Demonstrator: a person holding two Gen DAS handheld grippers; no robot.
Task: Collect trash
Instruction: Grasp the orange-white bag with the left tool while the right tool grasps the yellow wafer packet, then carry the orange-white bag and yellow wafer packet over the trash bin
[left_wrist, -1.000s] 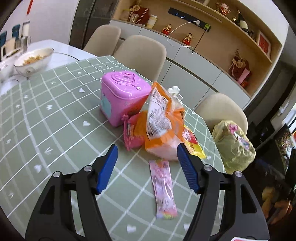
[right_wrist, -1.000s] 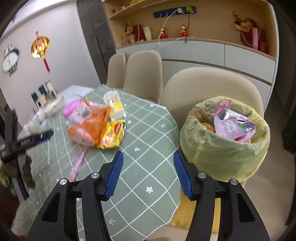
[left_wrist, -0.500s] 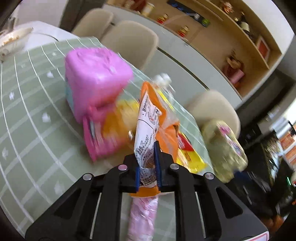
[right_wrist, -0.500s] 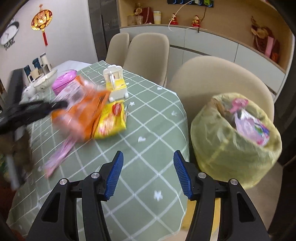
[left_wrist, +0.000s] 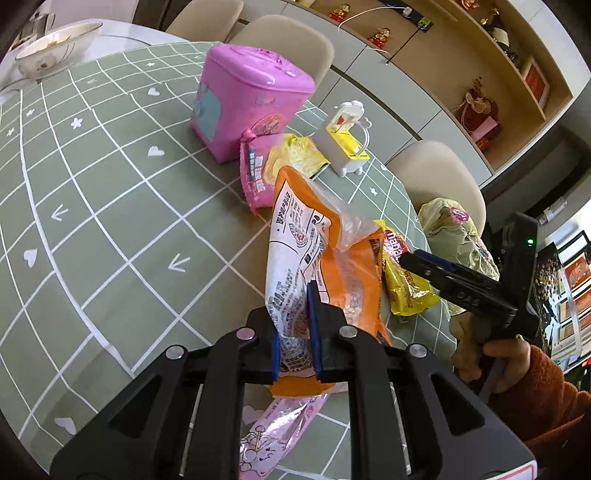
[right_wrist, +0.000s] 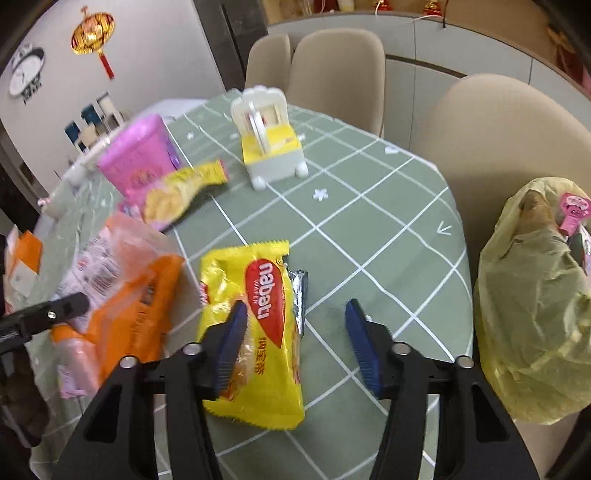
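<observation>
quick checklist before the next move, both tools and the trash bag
1. Left tool clamped on the orange and white plastic snack bag: ok.
2. Right tool gripping the yellow wafer wrapper: not ok, jaws closing, only one finger overlaps it.
3. Yellow-green plastic trash bag open at the top: cannot tell.
4. Room left in the trash bag: cannot tell, looks full.
5. Pink printed wrapper under the left tool collected: not ok, lies on the table.

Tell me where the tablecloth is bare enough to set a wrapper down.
Bare cloth lies between the yellow wafer pack, the white toy cart and the trash bag. Another patch lies left of the pink box. Around the orange bag it is crowded.
</observation>
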